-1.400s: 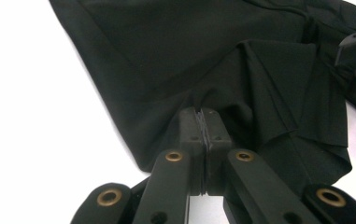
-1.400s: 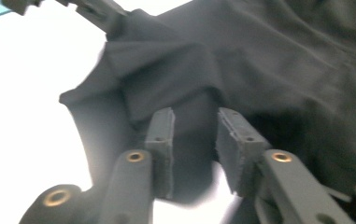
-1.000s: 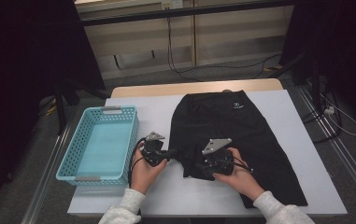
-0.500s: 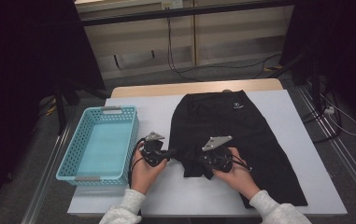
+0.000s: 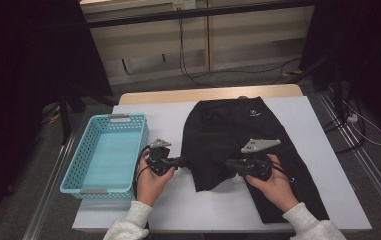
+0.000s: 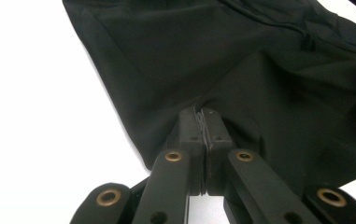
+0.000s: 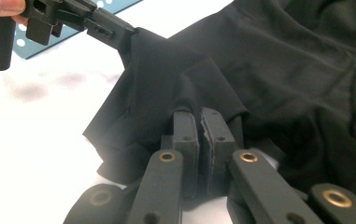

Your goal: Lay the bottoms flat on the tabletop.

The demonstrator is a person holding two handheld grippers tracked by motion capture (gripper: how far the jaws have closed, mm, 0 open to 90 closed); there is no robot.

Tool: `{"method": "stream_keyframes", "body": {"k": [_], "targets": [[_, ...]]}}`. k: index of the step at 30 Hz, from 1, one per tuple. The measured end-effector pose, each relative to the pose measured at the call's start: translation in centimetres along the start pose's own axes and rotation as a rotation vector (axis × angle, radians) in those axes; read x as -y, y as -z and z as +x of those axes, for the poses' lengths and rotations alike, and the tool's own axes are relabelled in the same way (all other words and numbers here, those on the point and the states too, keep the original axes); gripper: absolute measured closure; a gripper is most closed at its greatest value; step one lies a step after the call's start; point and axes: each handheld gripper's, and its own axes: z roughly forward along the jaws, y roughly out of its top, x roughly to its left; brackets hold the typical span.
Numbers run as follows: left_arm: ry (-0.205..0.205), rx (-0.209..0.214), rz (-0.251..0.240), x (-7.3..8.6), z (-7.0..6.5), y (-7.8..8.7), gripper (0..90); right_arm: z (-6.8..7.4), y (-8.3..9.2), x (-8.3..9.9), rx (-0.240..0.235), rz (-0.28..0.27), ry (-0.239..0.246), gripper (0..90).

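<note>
Black shorts (image 5: 238, 135) on the white table (image 5: 178, 210) are pinched at the near hem by the left gripper (image 5: 182, 161) and the right gripper (image 5: 229, 163), both clamped on cloth.

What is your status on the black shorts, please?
Left gripper shut on black shorts edge. Right gripper just closed, pinching cloth. Blue basket stands aside, nothing in the way.

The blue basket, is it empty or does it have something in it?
Empty. The high view shows the blue basket with its bare floor and nothing inside; the black shorts lie beside it on the table.
</note>
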Motion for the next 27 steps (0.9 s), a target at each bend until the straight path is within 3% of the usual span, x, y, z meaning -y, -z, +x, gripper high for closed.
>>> {"method": "stream_keyframes", "body": {"k": [7,11,14,16,17,21,24,27], "targets": [[0.011,0.003,-0.002,-0.4,0.4,0.0,89.0,-0.4,1.3,1.4,0.024,0.032,-0.001,85.9],[0.014,-0.013,-0.010,-0.5,0.6,-0.5,87.3,-0.5,1.2,2.1,0.028,0.056,-0.004,85.7],[0.006,-0.015,-0.013,-0.5,0.6,-1.1,81.0,-0.5,0.9,2.5,0.030,0.075,0.000,85.5],[0.008,-0.003,-0.010,-0.6,0.6,-1.4,68.9,-0.5,0.8,2.7,0.034,0.086,0.003,85.4],[0.000,-0.006,-0.006,-0.6,0.5,-1.4,59.8,-0.5,0.8,2.7,0.032,0.086,0.004,85.4],[-0.058,-0.039,-0.058,-1.2,-0.6,-0.3,42.4,-0.5,0.8,2.8,0.031,0.088,0.010,85.4],[-0.111,-0.049,-0.059,-1.1,-1.5,0.4,41.5,-0.4,0.8,2.8,0.029,0.094,0.015,85.4],[-0.125,-0.016,-0.004,-0.3,-2.4,0.4,43.4,-0.4,0.8,2.7,0.028,0.092,0.019,85.2]]}}
